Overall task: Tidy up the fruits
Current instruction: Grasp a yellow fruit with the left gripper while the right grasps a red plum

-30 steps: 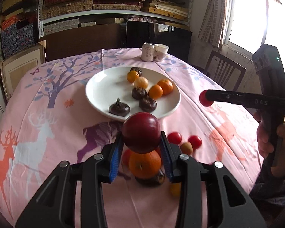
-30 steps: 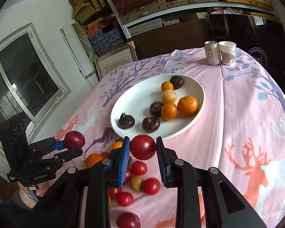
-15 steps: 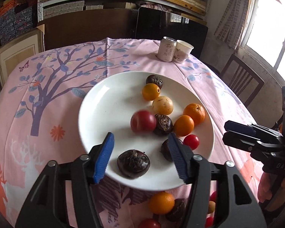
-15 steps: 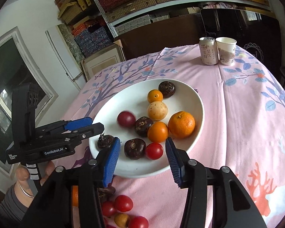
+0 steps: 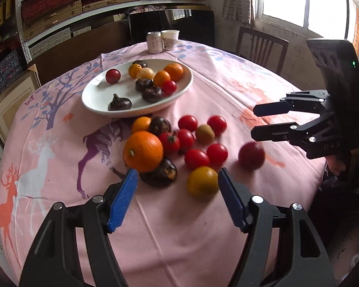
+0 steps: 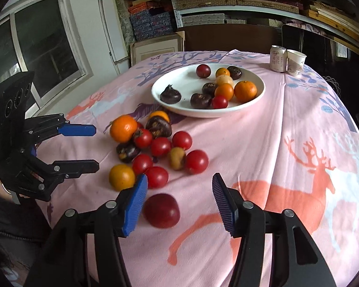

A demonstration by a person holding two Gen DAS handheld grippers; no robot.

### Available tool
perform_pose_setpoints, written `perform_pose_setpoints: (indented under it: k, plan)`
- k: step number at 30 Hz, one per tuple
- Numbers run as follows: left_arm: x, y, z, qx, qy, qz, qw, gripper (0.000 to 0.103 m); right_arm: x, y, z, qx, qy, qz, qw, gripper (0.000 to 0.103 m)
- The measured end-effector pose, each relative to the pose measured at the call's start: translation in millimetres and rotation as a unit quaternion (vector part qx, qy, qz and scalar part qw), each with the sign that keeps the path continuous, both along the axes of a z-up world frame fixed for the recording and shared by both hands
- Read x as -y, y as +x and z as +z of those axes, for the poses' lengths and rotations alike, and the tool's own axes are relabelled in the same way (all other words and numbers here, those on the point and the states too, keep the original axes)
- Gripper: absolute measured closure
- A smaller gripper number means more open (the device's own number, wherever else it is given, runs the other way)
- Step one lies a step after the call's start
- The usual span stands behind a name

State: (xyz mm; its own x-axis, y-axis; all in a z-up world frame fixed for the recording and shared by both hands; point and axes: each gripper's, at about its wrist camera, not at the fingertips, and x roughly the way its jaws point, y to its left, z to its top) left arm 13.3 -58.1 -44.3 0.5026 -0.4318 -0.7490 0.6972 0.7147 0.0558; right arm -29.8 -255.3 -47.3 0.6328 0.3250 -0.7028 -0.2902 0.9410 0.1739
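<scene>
Both claws have pulled back from the plate since half a second ago and now hang over the loose fruit pile, and the two red fruits they carried a second ago sit on the plate.

Left claw [image 5: 177, 191] is wide open, nothing in it; a yellow-orange fruit [image 5: 202, 181] sits low center of the left wrist frame between its blue pads, not touched. Just up and left of that is the big orange [image 5: 143, 150], resting against a dark chestnut-looking thing [image 5: 159, 173].

Right claw [image 6: 179, 201] is open too, with a dark red plum [image 6: 161, 210] lying on the pink deer tablecloth [image 6: 299, 167] close to its left pad; whether it touches I can't tell. It's a bit blurred.

Mid-frame is the cluster of cherry tomatoes [image 6: 160, 146] with a small kiwi [image 6: 176, 158] in the middle.

Further up, the white plate [image 6: 256, 100] holds oranges, dark chestnuts, a cherry tomato and another red plum [image 6: 203, 70] near its far rim.

At the far edge of the desk, a drink can [image 6: 278, 58] and paper cup [image 6: 296, 62] stand side by side.
</scene>
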Motion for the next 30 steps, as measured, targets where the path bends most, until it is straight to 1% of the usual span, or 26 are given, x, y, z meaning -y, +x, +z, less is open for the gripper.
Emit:
perform_pose_setpoints:
  k: [2,5,6,7,9,13,14,15,16,17,20,26,30]
  plan:
    - [4,-10,-10,0.002,0.011,-0.002,0.9999,0.035,-9,-6,-6,-0.002,-0.013,0.006,1.000,0.046]
    - [8,-14,-21,-0.007,0.019,0.005,0.9998,0.035,-19,-5,-18,-0.020,-0.021,0.007,1.000,0.046]
    - [9,-15,-22,-0.010,0.018,0.007,0.9998,0.035,-22,-3,-23,-0.028,-0.023,0.007,0.999,0.048]
    - [10,-15,-23,-0.010,0.017,0.010,0.9998,0.035,-24,-2,-27,-0.033,-0.023,0.006,0.999,0.064]
    - [11,-13,-24,-0.008,0.016,0.015,0.9997,0.035,-23,-4,-29,-0.034,-0.010,0.001,0.999,0.065]
    - [16,-5,-27,-0.021,0.007,0.029,0.9993,0.036,-12,-9,-22,-0.029,0.015,-0.011,0.999,0.065]
    - [19,-2,-29,-0.026,0.008,0.032,0.9991,0.047,-7,-10,-19,-0.027,0.022,-0.014,0.999,0.065]
    - [21,1,-33,-0.035,0.009,0.033,0.9988,0.054,-4,-12,-16,-0.024,0.028,-0.017,0.999,0.065]
    - [23,4,-36,-0.052,0.003,0.030,0.9982,0.063,0,-13,-14,-0.022,0.031,-0.020,0.999,0.065]
    - [25,5,-38,-0.058,-0.001,0.033,0.9978,0.065,3,-14,-13,-0.020,0.034,-0.024,0.999,0.065]
    - [32,2,-39,-0.038,0.003,0.039,0.9985,0.065,12,-16,-12,-0.022,0.039,-0.036,0.998,0.065]
    - [28,1,-34,-0.042,-0.010,0.045,0.9981,0.066,18,-19,-11,-0.020,0.049,-0.037,0.998,0.065]
    - [15,-3,-14,-0.025,-0.038,0.048,0.9978,0.066,20,-16,-1,-0.010,0.066,-0.031,0.997,0.065]
